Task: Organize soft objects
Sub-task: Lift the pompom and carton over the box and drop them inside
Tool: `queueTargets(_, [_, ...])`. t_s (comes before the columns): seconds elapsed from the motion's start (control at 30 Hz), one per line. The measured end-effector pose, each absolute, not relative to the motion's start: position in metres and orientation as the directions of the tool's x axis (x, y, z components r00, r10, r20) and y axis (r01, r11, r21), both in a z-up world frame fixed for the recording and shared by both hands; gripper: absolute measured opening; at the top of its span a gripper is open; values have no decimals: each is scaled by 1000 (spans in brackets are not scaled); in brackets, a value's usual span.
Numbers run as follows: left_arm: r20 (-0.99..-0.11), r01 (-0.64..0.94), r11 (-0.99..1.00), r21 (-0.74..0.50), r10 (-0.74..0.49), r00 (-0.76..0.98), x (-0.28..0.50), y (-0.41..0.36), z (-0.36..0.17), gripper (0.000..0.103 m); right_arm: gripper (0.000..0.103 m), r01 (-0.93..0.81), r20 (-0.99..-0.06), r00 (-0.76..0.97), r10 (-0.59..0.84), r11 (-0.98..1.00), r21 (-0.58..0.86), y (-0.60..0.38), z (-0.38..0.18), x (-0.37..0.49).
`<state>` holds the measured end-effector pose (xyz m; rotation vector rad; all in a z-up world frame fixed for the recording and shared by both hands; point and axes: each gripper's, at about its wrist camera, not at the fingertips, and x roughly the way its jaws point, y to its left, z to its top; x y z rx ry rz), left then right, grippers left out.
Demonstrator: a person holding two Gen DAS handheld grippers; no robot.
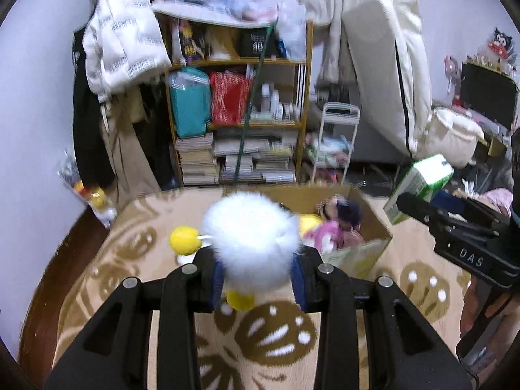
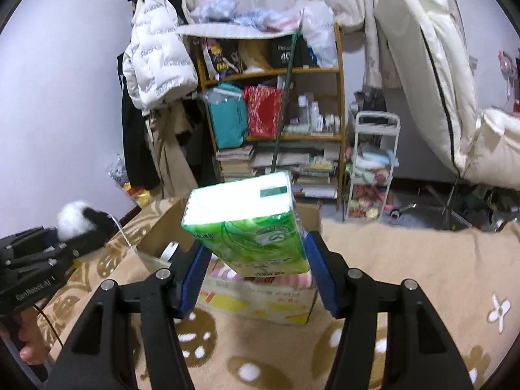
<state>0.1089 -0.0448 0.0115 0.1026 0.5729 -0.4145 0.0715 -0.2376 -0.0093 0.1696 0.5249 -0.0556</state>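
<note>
My left gripper (image 1: pixel 258 279) is shut on a white fluffy plush toy (image 1: pixel 252 237) with yellow feet, held above the rug, just left of an open cardboard box (image 1: pixel 360 253). The box holds a pink doll (image 1: pixel 334 227) and other soft toys. My right gripper (image 2: pixel 253 269) is shut on a green-and-white tissue pack (image 2: pixel 247 224), held above the same box (image 2: pixel 260 302). The right gripper with the pack (image 1: pixel 419 182) shows at the right of the left wrist view. The left gripper with the plush (image 2: pixel 78 224) shows at the left of the right wrist view.
A beige patterned rug (image 1: pixel 276 334) covers the floor. A wooden bookshelf (image 1: pixel 240 104) full of bags and magazines stands behind the box, with a small white cart (image 1: pixel 334 143) beside it. A white jacket (image 1: pixel 123 39) hangs at left. A mattress (image 2: pixel 429 65) leans at right.
</note>
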Motion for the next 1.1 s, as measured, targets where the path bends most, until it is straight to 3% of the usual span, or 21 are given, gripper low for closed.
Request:
queueTargets(0.43, [-371,424,905,30,-383,846,128,-61,58,33,63,59,-390,921,25,978,202,-259,22,75])
queueTargets(0.67, [-373,433,898,81,-376,848,140,-76,41,34,63,45,-391,919,44,975,216,-260,10,95])
queueTargets(1.1, [-489,415,901,126,-307,816,166,-91,-3,34,63,19,-460,883,88,975,222,-254,-33,121])
